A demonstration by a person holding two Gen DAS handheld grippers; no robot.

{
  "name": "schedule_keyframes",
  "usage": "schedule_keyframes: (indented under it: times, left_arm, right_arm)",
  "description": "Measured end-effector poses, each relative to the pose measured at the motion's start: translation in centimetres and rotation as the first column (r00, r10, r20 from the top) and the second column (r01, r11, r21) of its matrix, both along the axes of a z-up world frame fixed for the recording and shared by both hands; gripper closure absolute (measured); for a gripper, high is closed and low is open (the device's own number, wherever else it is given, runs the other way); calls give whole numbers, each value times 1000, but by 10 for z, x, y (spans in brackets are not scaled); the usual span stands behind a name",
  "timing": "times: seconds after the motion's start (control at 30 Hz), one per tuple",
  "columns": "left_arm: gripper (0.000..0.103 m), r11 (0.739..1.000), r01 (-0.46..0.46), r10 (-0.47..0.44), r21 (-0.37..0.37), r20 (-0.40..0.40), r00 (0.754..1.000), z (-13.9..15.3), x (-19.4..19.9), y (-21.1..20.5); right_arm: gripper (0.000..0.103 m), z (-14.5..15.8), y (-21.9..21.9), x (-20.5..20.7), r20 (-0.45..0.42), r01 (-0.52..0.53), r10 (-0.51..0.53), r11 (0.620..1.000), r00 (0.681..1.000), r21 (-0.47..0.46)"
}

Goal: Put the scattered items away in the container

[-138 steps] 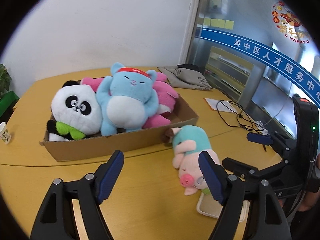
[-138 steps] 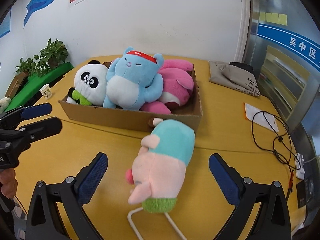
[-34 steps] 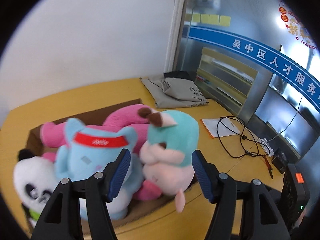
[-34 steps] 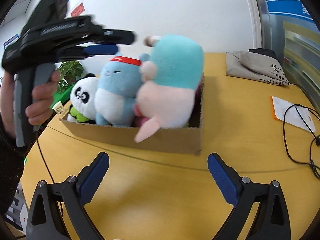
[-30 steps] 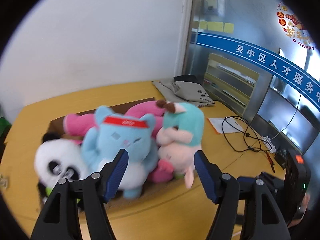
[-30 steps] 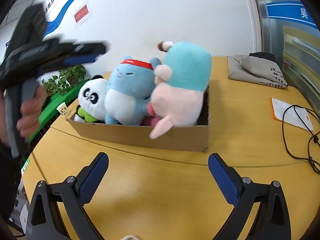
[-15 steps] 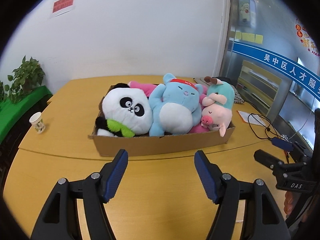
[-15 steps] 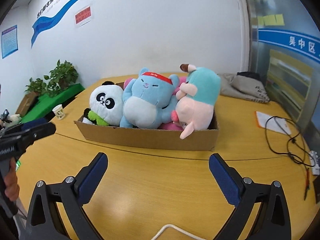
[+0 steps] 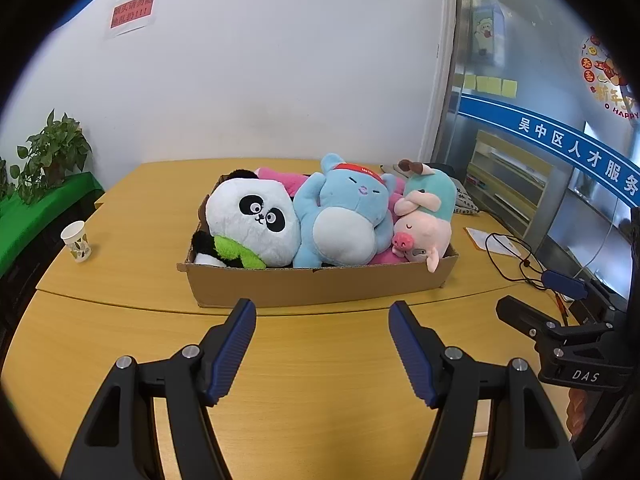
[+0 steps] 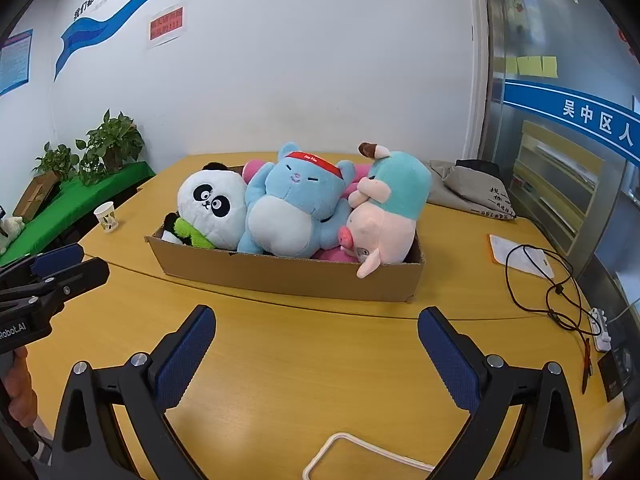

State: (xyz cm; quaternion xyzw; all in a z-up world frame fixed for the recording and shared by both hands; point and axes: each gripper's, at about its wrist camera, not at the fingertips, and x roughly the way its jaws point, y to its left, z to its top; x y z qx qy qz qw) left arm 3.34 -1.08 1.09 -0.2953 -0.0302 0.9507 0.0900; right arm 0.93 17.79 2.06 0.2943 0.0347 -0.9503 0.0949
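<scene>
A cardboard box [image 9: 320,284] [image 10: 288,276] stands on the yellow table. In it sit a panda plush [image 9: 252,220] [image 10: 212,204], a blue plush with a red headband [image 9: 344,216] [image 10: 296,208], a pink plush [image 9: 280,178] behind them, and a pink pig plush in a teal hood [image 9: 426,216] [image 10: 388,216] at the right end. My left gripper [image 9: 322,344] is open and empty, in front of the box. My right gripper [image 10: 316,352] is open and empty, also in front of the box.
A paper cup [image 9: 77,236] [image 10: 106,217] stands at the table's left. A grey bag [image 10: 472,192], a paper sheet [image 10: 520,256] and a black cable [image 10: 548,284] lie at the right. A white tray edge [image 10: 360,452] lies near me. Potted plants [image 10: 108,148] stand left.
Both grippers have pulled back a little from the box; it looks slightly farther. The left gripper had earlier carried the pig plush into the box and let go. The plush toys have not moved since.
</scene>
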Motion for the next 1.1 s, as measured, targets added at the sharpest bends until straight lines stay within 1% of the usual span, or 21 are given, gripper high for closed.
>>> schedule_keyframes:
  times: [0.27, 0.53, 0.9, 1.1]
  left_arm:
    - [34, 1000, -3, 3, -7, 11, 1000, -2, -3, 3]
    - [34, 1000, 22, -22, -19, 26, 999, -6, -7, 15]
    - [34, 1000, 11, -11, -17, 26, 1000, -5, -8, 15]
    - [34, 1000, 11, -10, -22, 41, 999, -10, -7, 14]
  right_arm:
    - [0, -1, 1, -1, 5, -2, 2, 1000, 1000, -6]
    - [0, -3, 7, -2, 10, 2, -2, 1000, 1000, -16]
    - [0, -5, 17, -3, 15, 11, -11, 999, 1000, -30]
    - [0, -7, 15, -2, 13, 1, -1, 999, 1000, -34]
